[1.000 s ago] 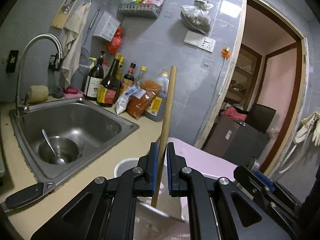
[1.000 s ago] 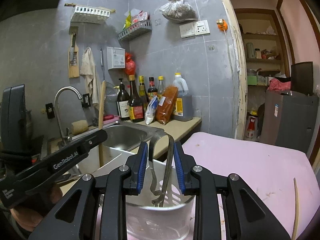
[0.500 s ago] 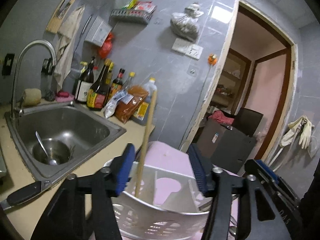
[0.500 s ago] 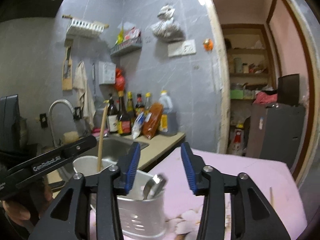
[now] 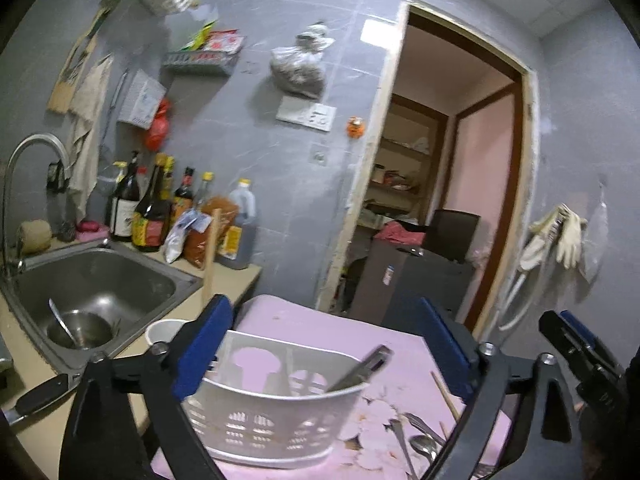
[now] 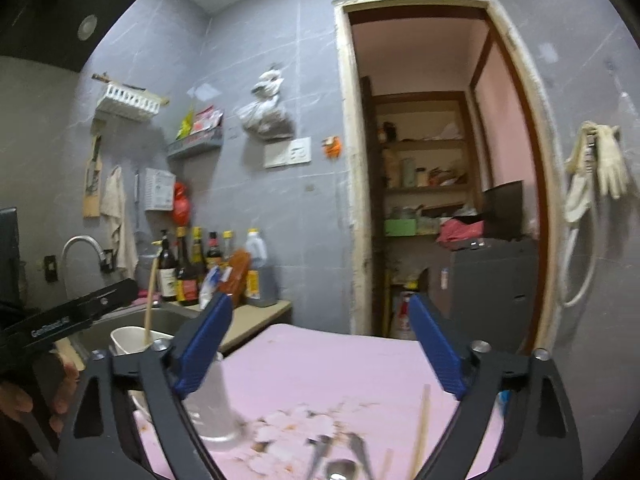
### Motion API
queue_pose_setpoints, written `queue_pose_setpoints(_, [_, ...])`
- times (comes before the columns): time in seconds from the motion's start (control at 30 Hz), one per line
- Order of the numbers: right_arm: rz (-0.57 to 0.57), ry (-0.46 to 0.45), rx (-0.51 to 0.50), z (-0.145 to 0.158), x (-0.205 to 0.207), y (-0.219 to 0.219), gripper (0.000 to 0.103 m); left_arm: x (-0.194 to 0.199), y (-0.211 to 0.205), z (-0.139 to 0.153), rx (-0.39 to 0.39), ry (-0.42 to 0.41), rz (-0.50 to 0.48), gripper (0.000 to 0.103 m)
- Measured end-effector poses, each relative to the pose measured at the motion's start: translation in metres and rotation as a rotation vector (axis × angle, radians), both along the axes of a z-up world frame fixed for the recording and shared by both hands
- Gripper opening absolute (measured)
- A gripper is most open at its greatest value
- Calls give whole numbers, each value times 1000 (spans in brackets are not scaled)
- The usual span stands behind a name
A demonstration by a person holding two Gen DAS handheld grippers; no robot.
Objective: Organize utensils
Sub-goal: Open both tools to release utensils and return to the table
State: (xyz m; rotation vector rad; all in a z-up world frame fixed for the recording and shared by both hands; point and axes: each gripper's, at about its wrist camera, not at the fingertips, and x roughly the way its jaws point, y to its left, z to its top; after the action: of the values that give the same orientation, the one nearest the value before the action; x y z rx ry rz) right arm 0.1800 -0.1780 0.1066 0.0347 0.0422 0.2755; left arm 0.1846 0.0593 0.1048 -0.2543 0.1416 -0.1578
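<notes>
The white utensil basket (image 5: pixel 276 412) stands on the pink cloth (image 5: pixel 320 320) of the counter, just in front of my left gripper (image 5: pixel 324 360). A metal utensil (image 5: pixel 360 366) leans inside it, with its handle over the right rim. Behind the basket, at its left, is a white round holder (image 5: pixel 164 330), and a long wooden stick (image 5: pixel 210 256) stands upright in it. To the right of the basket some loose cutlery (image 5: pixel 420 436) lies on the cloth, with a wooden chopstick (image 5: pixel 444 396) near it.

My left jaws have just been opening and are now spread wide; the basket is seen between them, but the blue pads (image 5: pixel 202 350) do not touch it and I hold nothing. My right gripper (image 6: pixel 320 356) has also just been opening. Its jaws are wide apart and empty, above the pink cloth. In this view the basket (image 6: pixel 212 404) is blurred, low at the left, partly behind my left finger. More cutlery (image 6: pixel 340 460) and a chopstick (image 6: pixel 420 432) lie at the bottom edge.

Farther left is the steel sink (image 5: pixel 92 280) with a bowl (image 5: pixel 80 330) in it, and sauce bottles (image 5: pixel 160 208) stand in a row against the grey wall.
</notes>
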Motion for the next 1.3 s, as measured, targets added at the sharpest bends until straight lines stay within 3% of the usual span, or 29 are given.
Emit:
queue_pose_setpoints(0.37, [-113,31,-45,-10,-29,-53,103,-13,-57,-16,102,52,-151,100])
queue_pose_setpoints(0.83, [-121,258,-57,-62,1,-90,103,11,-109,-72,273,301,-235,100])
queue_pose_setpoints(0.93, [-104,343,-46,-71,14,-95,91,16,-117,-81,319,342,-250,99])
queue_pose_setpoints(1.0, [-105,399,-48,-77,23,-99,75,20,-121,-87,340,363,-259,98])
queue_pose_setpoints(1.03, [-107,426,-49,-81,28,-100,71,23,-124,-90,352,379,-269,96])
queue_pose_setpoints(1.1, [-103,470,-47,-86,36,-102,64,30,-128,-95,367,411,-295,84])
queue_pose_setpoints(1.3, [-86,632,-50,-108,65,-101,40,51,-141,-115,408,511,-362,64])
